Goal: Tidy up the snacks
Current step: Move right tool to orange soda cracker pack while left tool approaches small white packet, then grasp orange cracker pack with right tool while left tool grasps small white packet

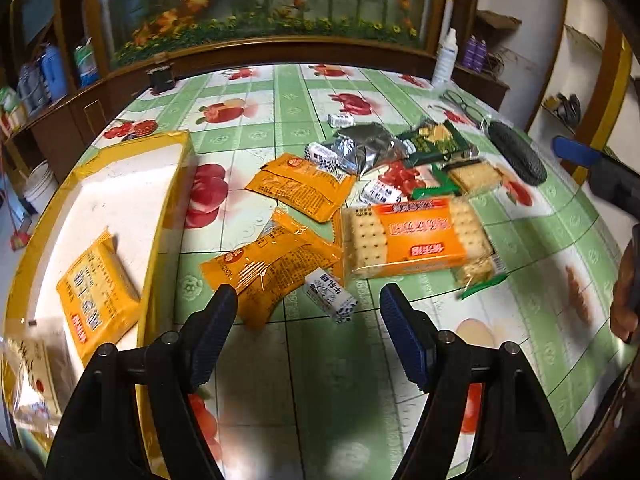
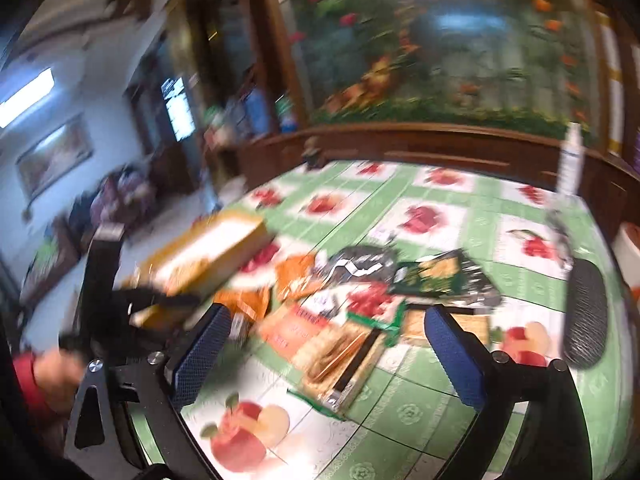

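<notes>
The left gripper (image 1: 308, 300) hangs spread and empty — a white candy (image 1: 330, 294) between its tips, orange packets (image 1: 272, 272) at eleven o'clock, the yellow-rimmed tray (image 1: 168, 216) at ten. The right gripper (image 2: 328, 324) gapes empty over the cracker pack (image 2: 340, 356).

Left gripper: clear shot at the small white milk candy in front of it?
Probably yes. The left gripper is open, and the milk candy lies uncovered between its fingertips, beside an orange packet.

You see a green-and-white checked tablecloth (image 1: 304, 92) with red fruit prints, orange snack packets (image 1: 300, 186), a yellow-edged white box (image 1: 120, 184).
</notes>
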`<state>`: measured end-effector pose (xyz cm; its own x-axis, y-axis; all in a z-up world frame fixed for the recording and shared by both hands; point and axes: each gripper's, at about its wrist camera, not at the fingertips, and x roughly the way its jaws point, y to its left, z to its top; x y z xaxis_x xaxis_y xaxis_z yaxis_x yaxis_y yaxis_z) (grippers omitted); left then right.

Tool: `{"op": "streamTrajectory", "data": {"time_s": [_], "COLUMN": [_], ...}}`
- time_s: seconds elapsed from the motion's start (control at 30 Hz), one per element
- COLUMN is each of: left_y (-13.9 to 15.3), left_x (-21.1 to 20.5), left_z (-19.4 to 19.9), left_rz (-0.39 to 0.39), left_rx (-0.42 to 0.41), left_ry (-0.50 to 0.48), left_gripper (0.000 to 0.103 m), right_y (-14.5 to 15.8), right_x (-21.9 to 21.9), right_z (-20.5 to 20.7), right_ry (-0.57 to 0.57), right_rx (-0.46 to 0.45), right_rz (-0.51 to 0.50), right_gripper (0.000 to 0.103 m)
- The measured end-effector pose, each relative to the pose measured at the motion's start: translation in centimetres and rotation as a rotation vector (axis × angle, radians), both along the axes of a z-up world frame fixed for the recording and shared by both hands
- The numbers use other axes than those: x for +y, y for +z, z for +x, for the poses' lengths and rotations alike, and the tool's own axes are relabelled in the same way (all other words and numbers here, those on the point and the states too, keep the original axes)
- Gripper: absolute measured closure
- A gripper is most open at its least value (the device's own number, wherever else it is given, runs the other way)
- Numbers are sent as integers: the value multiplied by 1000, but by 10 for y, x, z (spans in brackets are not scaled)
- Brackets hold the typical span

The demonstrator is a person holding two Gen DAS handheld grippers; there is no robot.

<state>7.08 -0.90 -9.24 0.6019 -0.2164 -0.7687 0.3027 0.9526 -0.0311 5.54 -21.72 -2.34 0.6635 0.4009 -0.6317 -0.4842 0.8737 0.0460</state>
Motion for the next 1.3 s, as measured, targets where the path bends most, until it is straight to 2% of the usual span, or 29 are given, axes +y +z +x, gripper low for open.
{"op": "streamTrajectory", "data": {"time_s": [0.17, 0.23, 0.33, 0.5, 0.7, 0.8, 0.87, 0.93, 0.97, 1.0, 1.07, 1.2, 1.3], "left_y": [-11, -12, -11, -8, -9, -8, -8, -11, -12, -11, -8, -4, -14], "left_x": [1, 0, 7, 23, 26, 27, 27, 19, 14, 7, -3, -13, -18], "left_z": [9, 12, 20, 31, 36, 40, 43, 41, 37, 30, 20, 10, 14], "left_rz": [51, 84, 73, 116, 101, 98, 85, 93, 109, 135, 146, 147, 202], "left_rx": [2, 1, 6, -2, 54, 78, 93, 105, 101, 70, 39, 21, 47], "left_ry": [-58, -88, -120, -122, -241, -245, -231, -249, -261, -267, -281, -297, -286], "left_gripper": [30, 29, 27, 27, 27, 26, 26, 26, 26, 26, 26, 26, 26], "right_y": [-39, -50, -60, -65, -85, -100, -104, -104, -104, -104, -104, -107, -107], "right_x": [25, 29, 34, 49, 73, 79, 80, 79, 79, 79, 79, 81, 82], "right_z": [17, 23, 33, 44, 56, 58, 57, 55, 54, 52, 47, 40, 45], "right_ry": [117, 155, 191, 269, 343, 336, 326, 310, 306, 302, 305, 294, 269], "right_rx": [89, 123, 149, 135, 151, 154, 145, 141, 143, 145, 160, 150, 164], "right_rz": [-93, -99, -104, -137, -292, -404, -430, -425, -425, -425, -417, -433, -390], "right_gripper": [20, 20, 20, 19, 19, 19, 19, 23, 30, 37, 43, 44, 44]}}
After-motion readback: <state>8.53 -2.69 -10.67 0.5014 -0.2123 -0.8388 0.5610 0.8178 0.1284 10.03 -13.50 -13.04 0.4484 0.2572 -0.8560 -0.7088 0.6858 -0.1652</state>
